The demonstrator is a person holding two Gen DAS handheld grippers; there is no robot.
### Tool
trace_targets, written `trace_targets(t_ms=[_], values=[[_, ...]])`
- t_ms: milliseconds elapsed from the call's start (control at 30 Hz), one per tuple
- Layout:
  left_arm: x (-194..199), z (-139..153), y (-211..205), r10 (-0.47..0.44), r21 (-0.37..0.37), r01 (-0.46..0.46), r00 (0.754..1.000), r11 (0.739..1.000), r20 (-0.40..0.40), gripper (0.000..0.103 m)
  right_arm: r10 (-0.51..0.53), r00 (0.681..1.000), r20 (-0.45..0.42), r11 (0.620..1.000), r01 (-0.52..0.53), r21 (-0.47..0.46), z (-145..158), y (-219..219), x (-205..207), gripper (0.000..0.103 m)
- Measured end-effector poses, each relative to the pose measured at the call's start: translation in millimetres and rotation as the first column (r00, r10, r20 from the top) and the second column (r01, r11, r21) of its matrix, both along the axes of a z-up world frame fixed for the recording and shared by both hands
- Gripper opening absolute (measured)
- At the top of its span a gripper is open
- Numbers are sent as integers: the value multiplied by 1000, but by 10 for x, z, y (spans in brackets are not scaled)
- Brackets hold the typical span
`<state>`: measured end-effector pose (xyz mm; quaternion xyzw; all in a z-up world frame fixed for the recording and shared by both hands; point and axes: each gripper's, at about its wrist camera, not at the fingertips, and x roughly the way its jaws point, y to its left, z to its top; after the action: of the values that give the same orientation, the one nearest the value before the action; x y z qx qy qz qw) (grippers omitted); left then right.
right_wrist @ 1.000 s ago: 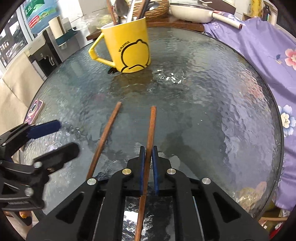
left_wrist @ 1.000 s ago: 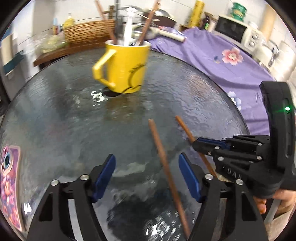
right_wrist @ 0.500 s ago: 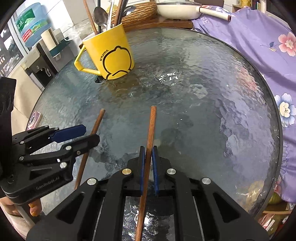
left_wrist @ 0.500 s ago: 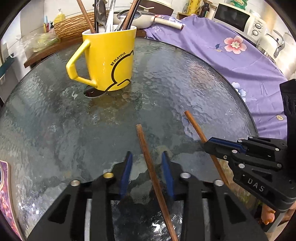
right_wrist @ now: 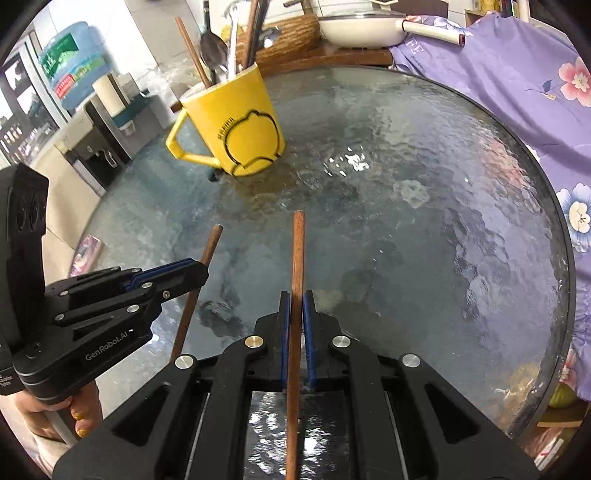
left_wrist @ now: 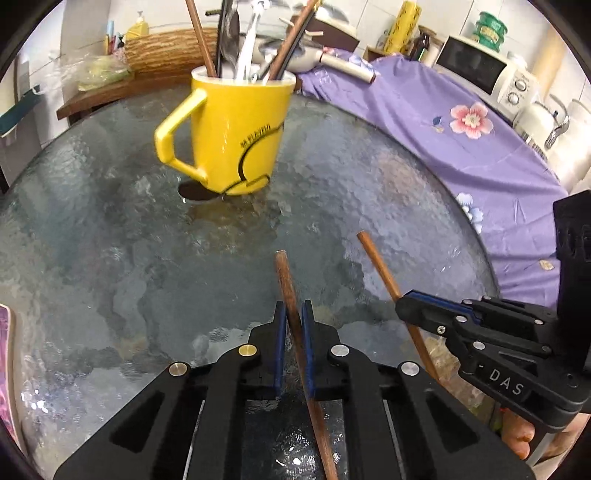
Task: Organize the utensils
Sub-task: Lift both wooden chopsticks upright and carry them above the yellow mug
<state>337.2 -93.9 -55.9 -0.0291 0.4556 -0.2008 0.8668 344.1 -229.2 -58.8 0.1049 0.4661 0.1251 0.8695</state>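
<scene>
A yellow mug [left_wrist: 236,133] holding several utensils stands on the round glass table [left_wrist: 110,258]; it also shows in the right wrist view [right_wrist: 236,129]. My left gripper [left_wrist: 293,314] is shut on a brown wooden chopstick [left_wrist: 286,280], held above the table. My right gripper [right_wrist: 296,302] is shut on a second wooden chopstick [right_wrist: 297,254]. Each gripper shows in the other's view: the right one [left_wrist: 417,308] with its chopstick [left_wrist: 376,262], the left one [right_wrist: 192,269] with its chopstick [right_wrist: 210,247]. Both chopsticks point toward the mug.
A purple flowered cloth [left_wrist: 461,140] covers the surface to the right. A wicker basket [left_wrist: 166,51], a white pan [right_wrist: 362,22] and a microwave [left_wrist: 480,74] stand behind the table. A pink phone [left_wrist: 5,369] lies at the table's left edge.
My left gripper went from open around the chopstick to shut on it and lifted it. Both grippers moved closer to the mug. The right gripper stayed shut on its chopstick.
</scene>
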Motion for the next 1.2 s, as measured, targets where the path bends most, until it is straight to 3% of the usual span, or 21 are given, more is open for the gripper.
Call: trace_targets(t_ms=[133,500,733,1200], values=[[-65,196,83,14,-27,-13,999,1000,52,8,14,999,34,997,-17,69,108,-18,-26,7],[-217,645,267,53,-93,-38,985,995,162,7,41,980,194,988,-69,139,526,56,-138,7],[-234,859,292,68,-115,-41,969,992,237,7,59,949,309,988,-101,120,849,138,-168,7],[-293,1236,345,91,-148,-40,930,988,356,7,40,908,417,990,-94,109,1271,205,-150,7]])
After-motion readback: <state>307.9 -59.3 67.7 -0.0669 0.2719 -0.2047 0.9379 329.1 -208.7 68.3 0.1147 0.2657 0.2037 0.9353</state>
